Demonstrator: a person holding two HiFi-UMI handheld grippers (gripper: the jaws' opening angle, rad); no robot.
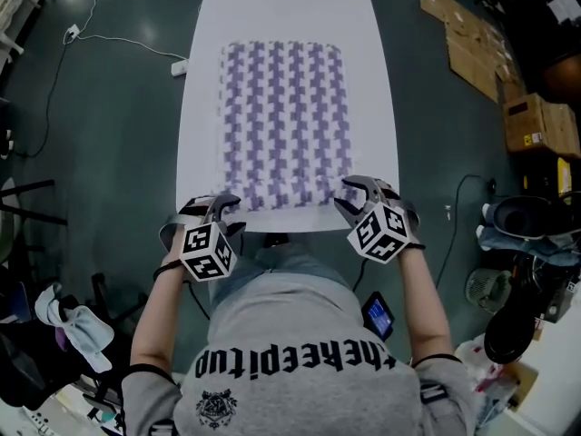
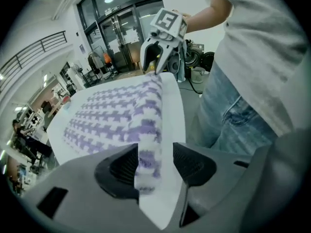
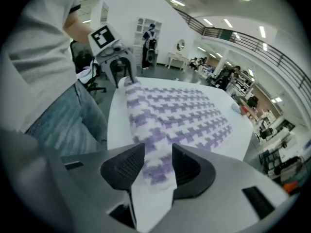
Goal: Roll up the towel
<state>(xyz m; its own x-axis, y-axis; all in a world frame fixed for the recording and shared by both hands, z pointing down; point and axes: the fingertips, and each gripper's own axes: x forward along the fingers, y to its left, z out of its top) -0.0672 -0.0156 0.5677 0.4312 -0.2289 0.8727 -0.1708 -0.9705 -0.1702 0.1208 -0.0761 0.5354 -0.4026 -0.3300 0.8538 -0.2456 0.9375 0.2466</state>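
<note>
Towel-rolling station, seen from above and along each claw. A purple-and-white houndstooth towel (image 1: 283,125) lay spread flat down the middle of the white counter (image 1: 377,80). Its long sides ran parallel to the counter's sides, and its near hem lay close to the counter's near end, where I stood. That hem looked lifted into a low, soft ridge, which I judged to be the first turn of the roll and no more; the rest was unrolled.

The left claw (image 2: 154,149) was at the counter's near left corner and the right claw (image 3: 158,152) at its near right corner, both pointing steeply down. Each claw stood parted, straddling one end of the raised hem. The cloth passed between the pads, but I saw no pad pressing it, so I counted neither claw as gripping.

Handling, as I judged it: the towel was light, limp terry with some nap. It would not slip on the pads, but it would sag and skew between two holds and spring open if released loosely. The sensible places to take hold were the two ends of the hem ridge, pinched through the whole fold. The claws should travel evenly toward the counter's far end, so that the roll stayed square to the counter's sides.
</note>
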